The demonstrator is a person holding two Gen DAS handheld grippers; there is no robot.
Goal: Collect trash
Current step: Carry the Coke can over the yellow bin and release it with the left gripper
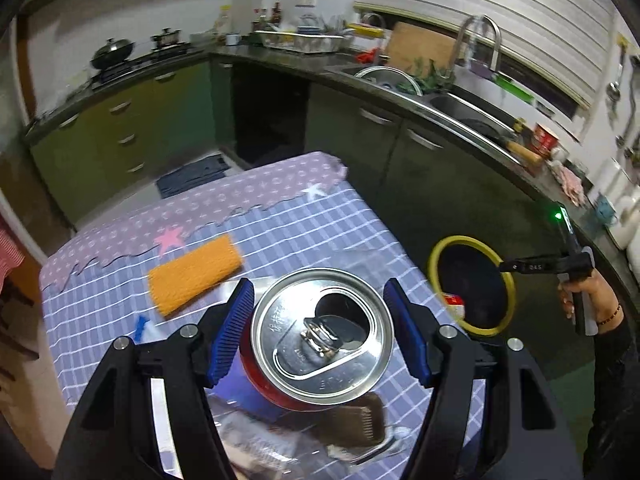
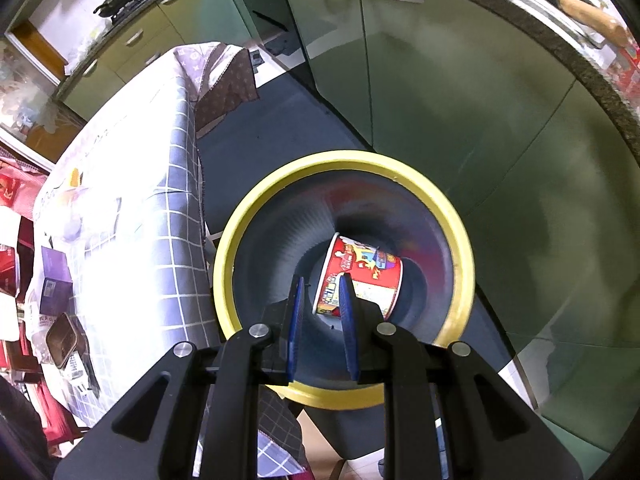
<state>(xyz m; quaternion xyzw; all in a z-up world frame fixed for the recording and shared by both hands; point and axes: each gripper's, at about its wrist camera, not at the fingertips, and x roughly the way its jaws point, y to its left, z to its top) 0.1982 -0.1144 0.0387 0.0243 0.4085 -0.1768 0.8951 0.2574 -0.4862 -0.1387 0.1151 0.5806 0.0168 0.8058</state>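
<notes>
My left gripper (image 1: 319, 292) is shut on an opened red drink can (image 1: 320, 332) with a silver top. The blue pads press its sides and hold it upright above the checked tablecloth (image 1: 280, 220). My right gripper (image 2: 322, 280) points down into a dark trash bin with a yellow rim (image 2: 344, 158) that stands on the floor beside the table. Its jaws stand a narrow gap apart with nothing between them. A red instant-noodle cup (image 2: 368, 272) lies on its side at the bottom of the bin. The left wrist view shows the bin (image 1: 440, 246), the cup (image 1: 456, 302), and the right gripper (image 1: 505, 266) above the rim.
An orange cloth (image 1: 196, 276) lies on the table beyond the can. A brown tray in clear wrapping (image 1: 352, 428) lies under the can. A purple box (image 2: 54, 276) sits near the table's end. Green cabinets (image 2: 400, 80) and a sink counter (image 1: 460, 108) close in behind the bin.
</notes>
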